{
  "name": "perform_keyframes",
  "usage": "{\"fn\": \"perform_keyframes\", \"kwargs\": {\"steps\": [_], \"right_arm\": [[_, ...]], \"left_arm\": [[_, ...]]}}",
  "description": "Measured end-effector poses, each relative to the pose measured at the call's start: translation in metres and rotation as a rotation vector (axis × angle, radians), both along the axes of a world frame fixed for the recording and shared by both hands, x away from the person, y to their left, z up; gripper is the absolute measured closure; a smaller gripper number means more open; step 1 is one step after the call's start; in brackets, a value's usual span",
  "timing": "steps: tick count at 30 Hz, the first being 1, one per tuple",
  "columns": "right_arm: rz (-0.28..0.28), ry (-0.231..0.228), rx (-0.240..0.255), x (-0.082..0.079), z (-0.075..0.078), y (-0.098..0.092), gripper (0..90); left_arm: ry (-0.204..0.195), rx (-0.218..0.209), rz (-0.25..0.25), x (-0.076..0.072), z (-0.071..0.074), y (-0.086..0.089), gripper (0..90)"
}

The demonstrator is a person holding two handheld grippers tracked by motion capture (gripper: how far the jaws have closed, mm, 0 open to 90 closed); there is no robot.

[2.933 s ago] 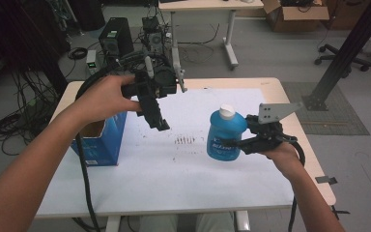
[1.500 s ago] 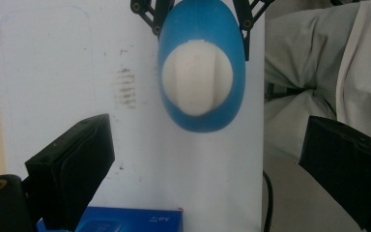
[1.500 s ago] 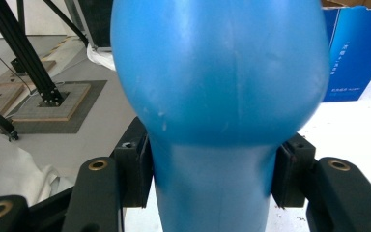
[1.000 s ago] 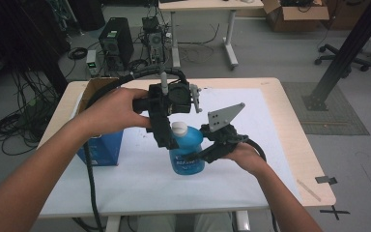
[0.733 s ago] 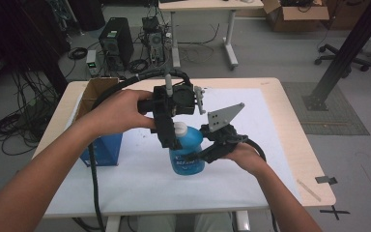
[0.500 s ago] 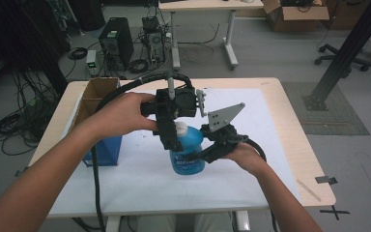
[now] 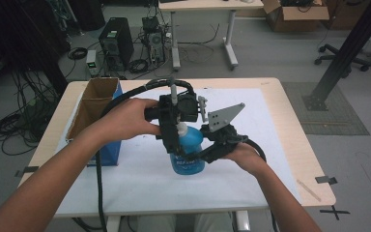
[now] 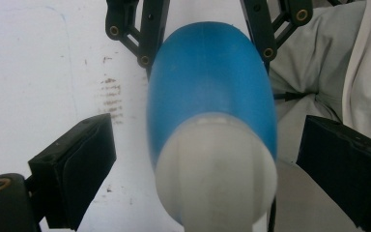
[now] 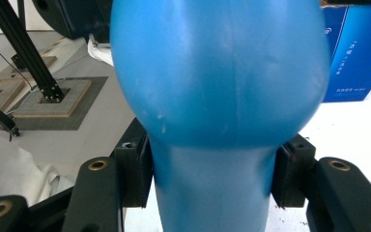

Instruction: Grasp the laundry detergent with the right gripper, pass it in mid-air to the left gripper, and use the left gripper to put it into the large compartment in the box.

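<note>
Here the blue bottle (image 7: 187, 153) stands upright near the middle of the counter (image 7: 280, 159), on the white sheet. The right claw (image 9: 212, 179) pinches its narrow waist from both sides. The left claw (image 8: 212, 159) hangs above the white cap (image 8: 216, 169), its jaws spread wide on either side and not touching it. A blue box (image 7: 94, 121) stands at the left.

left gripper (image 7: 174, 140) agape, right gripper (image 7: 207, 154) clamped

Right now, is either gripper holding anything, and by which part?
The right gripper clamps the blue bottle by its narrow body; the left gripper is open around its white cap.
</note>
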State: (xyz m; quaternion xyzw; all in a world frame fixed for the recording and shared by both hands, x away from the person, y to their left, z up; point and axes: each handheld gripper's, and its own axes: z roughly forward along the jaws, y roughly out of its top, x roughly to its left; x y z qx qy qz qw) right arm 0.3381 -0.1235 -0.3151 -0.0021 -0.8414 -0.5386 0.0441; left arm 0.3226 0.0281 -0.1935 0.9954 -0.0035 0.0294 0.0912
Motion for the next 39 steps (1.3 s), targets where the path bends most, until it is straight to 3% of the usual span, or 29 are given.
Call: {"fn": "perform_keyframes", "kwargs": {"steps": [13,39], "right_arm": [[-0.002,0.001,0.000,0.000,-0.001,0.000,43.8],[-0.002,0.003,0.003,0.000,-0.003,0.000,43.8]], "left_arm": [[0.012,0.001,-0.008,0.000,-0.010,-0.003,8.0],[0.037,-0.001,-0.006,0.003,-0.012,-0.002,24.9]]}}
